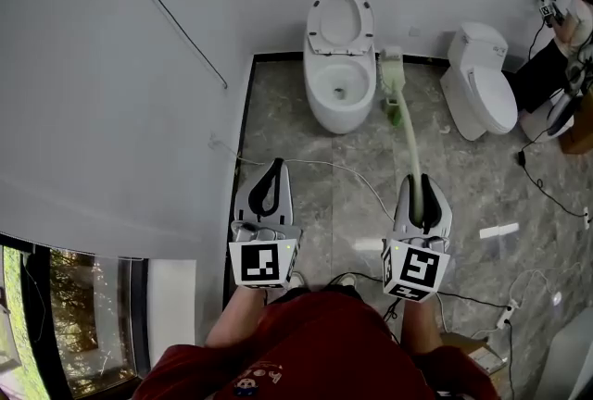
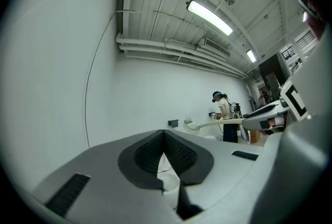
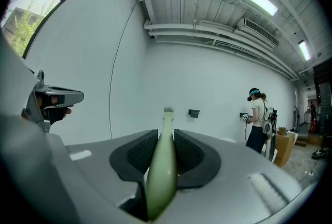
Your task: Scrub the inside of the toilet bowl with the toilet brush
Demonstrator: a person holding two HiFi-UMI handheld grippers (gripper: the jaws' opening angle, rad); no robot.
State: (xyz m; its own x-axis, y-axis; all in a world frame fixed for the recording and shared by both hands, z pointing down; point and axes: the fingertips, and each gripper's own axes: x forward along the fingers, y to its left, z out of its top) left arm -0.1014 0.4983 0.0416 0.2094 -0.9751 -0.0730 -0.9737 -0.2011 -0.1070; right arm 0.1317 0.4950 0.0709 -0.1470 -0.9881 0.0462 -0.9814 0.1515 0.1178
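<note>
An open white toilet point(image 1: 339, 83) stands against the far wall, its lid up and the bowl empty. My right gripper point(image 1: 416, 180) is shut on the pale green handle of the toilet brush point(image 1: 408, 137). The handle runs forward to the brush head point(image 1: 393, 72), which hangs just right of the bowl's rim, outside it. In the right gripper view the handle point(image 3: 162, 171) lies squeezed between the black pads of that gripper point(image 3: 166, 135). My left gripper point(image 1: 275, 165) is held level beside it, shut with nothing in it point(image 2: 164, 135).
A second toilet point(image 1: 482, 83) with its lid down stands to the right. Cables point(image 1: 357, 176) trail over the grey tiled floor, with a white power strip point(image 1: 498, 230). A person point(image 3: 256, 120) works at the far right. A white wall point(image 1: 120, 93) runs along my left.
</note>
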